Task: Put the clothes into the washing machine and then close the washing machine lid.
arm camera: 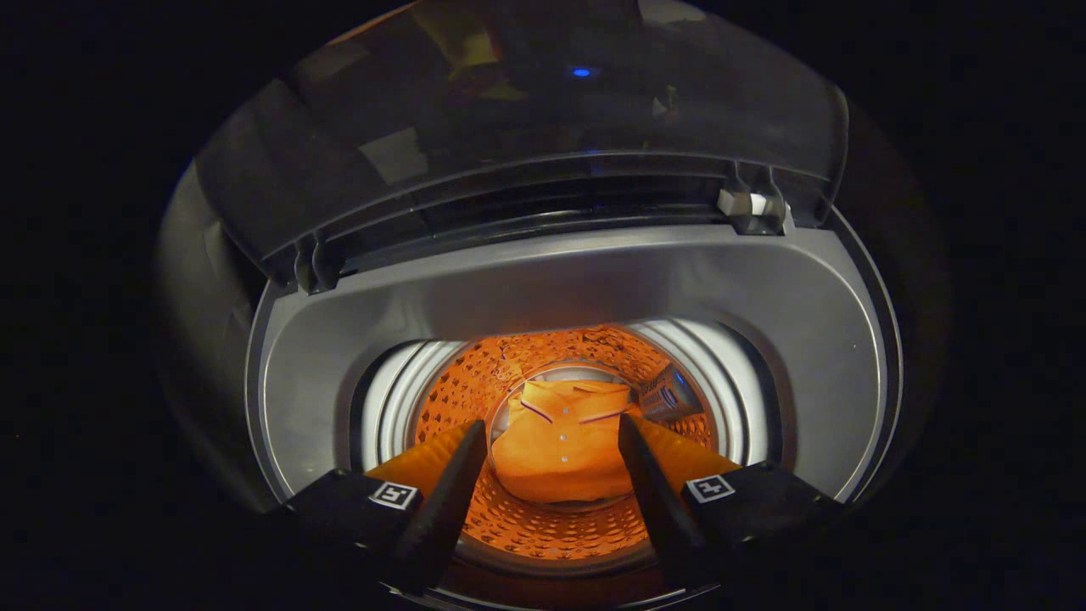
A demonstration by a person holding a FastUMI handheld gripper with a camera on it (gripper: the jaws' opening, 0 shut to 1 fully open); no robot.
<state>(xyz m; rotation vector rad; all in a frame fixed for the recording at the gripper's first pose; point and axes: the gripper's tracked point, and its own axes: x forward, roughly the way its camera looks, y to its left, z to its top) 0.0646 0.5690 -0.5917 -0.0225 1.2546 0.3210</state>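
Orange shirt [560,441] collar-away, beyond spread hand-held gripper [553,445]

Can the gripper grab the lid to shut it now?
Probably yes. The gripper is open and empty over the drum, the shirt lies inside, and nothing sits between the fingers and the raised lid beyond them.

A: What's carrying stuff here?
B: Washing machine [543,280], top-loader, grey rim. Drum [509,382] inside w/ perforated wall, lit orange.
A: What's lying in it?
B: One folded shirt [560,441] w/ collar & buttons, flat on drum bottom.
A: Gripper [553,433]?
B: Fingers spread apart over the opening, nothing between them, shirt seen beyond.
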